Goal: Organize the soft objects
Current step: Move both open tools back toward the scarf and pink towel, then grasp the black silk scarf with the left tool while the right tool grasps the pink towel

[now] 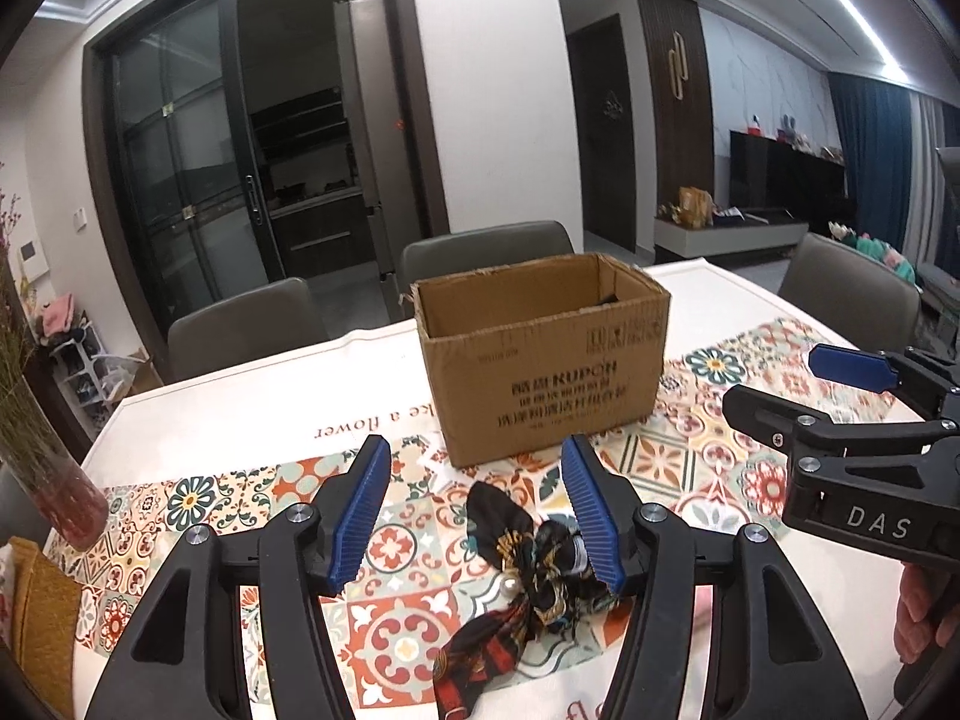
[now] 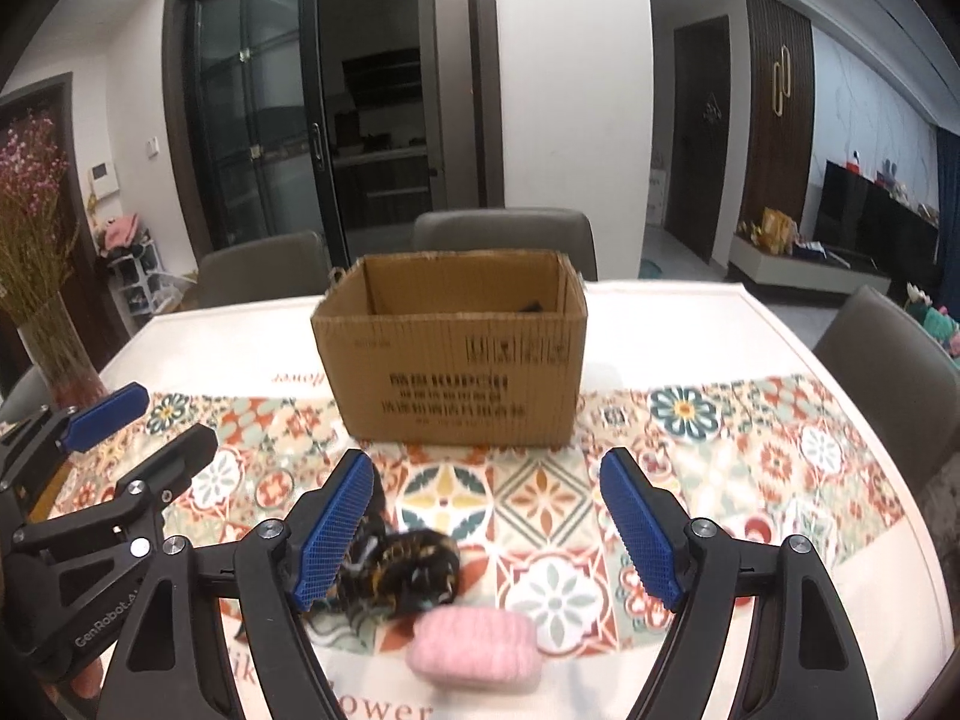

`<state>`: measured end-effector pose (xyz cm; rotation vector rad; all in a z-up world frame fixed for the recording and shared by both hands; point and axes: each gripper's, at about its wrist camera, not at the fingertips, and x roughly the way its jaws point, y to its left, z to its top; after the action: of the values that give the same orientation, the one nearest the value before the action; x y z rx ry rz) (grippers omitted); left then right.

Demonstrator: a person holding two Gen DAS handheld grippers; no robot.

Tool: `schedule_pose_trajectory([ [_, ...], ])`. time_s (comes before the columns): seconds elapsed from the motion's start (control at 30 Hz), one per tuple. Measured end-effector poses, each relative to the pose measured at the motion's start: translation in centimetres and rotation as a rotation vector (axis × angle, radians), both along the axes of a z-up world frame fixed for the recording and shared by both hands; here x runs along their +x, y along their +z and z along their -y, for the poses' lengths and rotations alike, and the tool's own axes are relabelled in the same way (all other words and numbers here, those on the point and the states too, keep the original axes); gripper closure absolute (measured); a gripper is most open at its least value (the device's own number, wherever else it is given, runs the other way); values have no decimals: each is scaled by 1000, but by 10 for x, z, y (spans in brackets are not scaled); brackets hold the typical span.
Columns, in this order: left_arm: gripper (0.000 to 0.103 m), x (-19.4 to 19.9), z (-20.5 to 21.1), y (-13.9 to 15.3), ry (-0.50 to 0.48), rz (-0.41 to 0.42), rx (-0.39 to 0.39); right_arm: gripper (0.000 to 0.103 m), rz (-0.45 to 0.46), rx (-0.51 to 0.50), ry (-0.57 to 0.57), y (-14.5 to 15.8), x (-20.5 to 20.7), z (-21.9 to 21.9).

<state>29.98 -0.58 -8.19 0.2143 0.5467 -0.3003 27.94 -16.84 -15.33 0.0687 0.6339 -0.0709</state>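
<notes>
An open cardboard box [image 1: 540, 354] [image 2: 450, 360] stands mid-table on the patterned tablecloth [image 1: 750, 420], with something dark [image 2: 531, 305] in its far right corner. A dark patterned fabric bow [image 1: 528, 576] lies in front of it. My left gripper [image 1: 474, 516] hovers open above the bow, its right pad [image 1: 591, 516] overlapping the cloth in the view. In the right wrist view the same dark fabric [image 2: 402, 576] lies by the left pad [image 2: 336, 528] of my right gripper [image 2: 489, 528], which is open. A pink knitted soft item [image 2: 474, 642] lies below it.
A glass vase of dried flowers [image 2: 54, 324] [image 1: 54, 480] stands at the table's left edge. Grey chairs [image 2: 504, 234] line the far side and right end. A mustard cloth [image 1: 42, 600] sits at the left. Each gripper appears in the other's view [image 1: 798, 390] [image 2: 141, 438].
</notes>
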Motion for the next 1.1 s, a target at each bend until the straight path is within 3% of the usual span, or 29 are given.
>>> schedule_pose_trajectory([
  [0.57,44,-19,-4,-55,-105,-97,91,24,-134,64,-35,-59,-23,-8],
  [1.1,42,-11,6,-107,-175,-160,143,24,-231,100,-39,-110,-18,-7],
])
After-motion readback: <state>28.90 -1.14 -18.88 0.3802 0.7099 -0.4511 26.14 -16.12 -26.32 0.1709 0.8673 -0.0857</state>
